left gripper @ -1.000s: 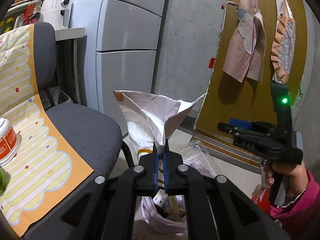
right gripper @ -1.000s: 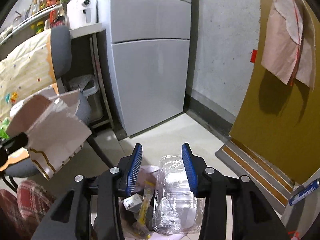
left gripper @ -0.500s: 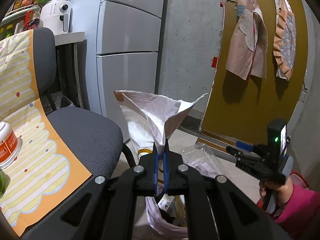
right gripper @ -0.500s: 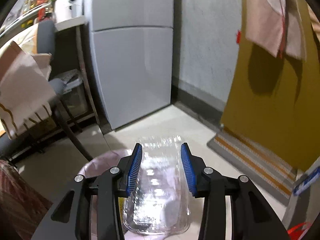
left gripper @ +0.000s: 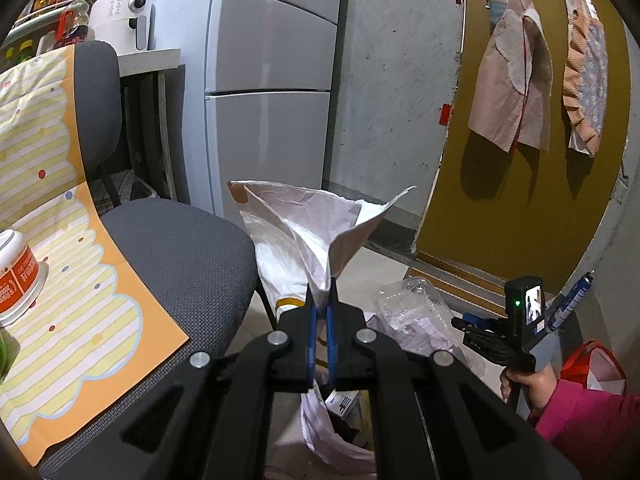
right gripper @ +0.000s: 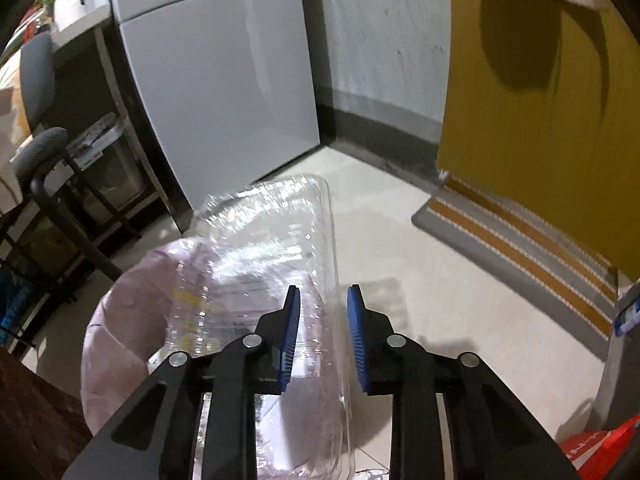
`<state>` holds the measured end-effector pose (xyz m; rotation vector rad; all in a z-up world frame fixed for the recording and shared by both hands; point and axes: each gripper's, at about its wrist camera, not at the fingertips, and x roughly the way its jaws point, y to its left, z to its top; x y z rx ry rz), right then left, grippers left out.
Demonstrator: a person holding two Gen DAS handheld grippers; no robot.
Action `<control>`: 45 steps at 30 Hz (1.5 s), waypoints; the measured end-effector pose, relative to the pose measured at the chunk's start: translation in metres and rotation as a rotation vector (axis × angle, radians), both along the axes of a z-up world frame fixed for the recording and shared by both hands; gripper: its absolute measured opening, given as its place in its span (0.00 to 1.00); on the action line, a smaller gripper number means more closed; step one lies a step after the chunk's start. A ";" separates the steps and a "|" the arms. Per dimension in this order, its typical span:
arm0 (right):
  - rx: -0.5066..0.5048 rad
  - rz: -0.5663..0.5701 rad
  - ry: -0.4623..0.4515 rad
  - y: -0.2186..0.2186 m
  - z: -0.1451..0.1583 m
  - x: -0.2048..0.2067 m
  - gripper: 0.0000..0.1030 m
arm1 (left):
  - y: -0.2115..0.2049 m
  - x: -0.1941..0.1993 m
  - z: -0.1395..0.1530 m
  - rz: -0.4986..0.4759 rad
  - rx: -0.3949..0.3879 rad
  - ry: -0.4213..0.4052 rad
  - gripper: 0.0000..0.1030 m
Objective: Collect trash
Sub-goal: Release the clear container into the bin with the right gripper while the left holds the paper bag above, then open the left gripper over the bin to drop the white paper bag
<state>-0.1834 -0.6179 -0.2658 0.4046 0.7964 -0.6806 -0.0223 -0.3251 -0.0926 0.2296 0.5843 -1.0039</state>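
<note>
Lower now than a second ago, the right tongs (right gripper: 320, 336) have dropped from above the bin to its mouth, and the clear plastic container (right gripper: 276, 248) that lay on top of the rubbish now fills the space between and ahead of their blue pads. The jaws stand partly open; the container's right wall passes between them, but whether they press on it I cannot tell, for the picture is blurred there. The left tongs (left gripper: 319, 312) have hardly shifted: they are closed tight on a pinched fold of the crumpled white paper bag (left gripper: 316, 232), held up beside the grey office chair (left gripper: 176, 256).

Below both, the pink-lined trash bin (right gripper: 120, 308) on the floor already holds a small carton and other scraps.

To my eye the step in hand is packing the clear container down into the bin to make room. Next, the right tongs need to push or seat it inside the liner and draw clear, then the left can bring the paper bag over the opening and release it.
</note>
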 end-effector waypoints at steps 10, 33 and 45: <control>0.003 0.022 0.007 0.014 0.015 0.016 0.06 | 0.003 0.005 0.000 0.018 0.008 0.001 0.02; -0.337 0.079 -0.233 0.098 0.150 0.042 0.38 | 0.023 0.003 0.013 -0.004 -0.036 0.023 0.02; -0.351 0.037 -0.358 0.085 0.200 0.005 0.38 | -0.058 -0.038 -0.029 -0.255 0.041 0.105 0.02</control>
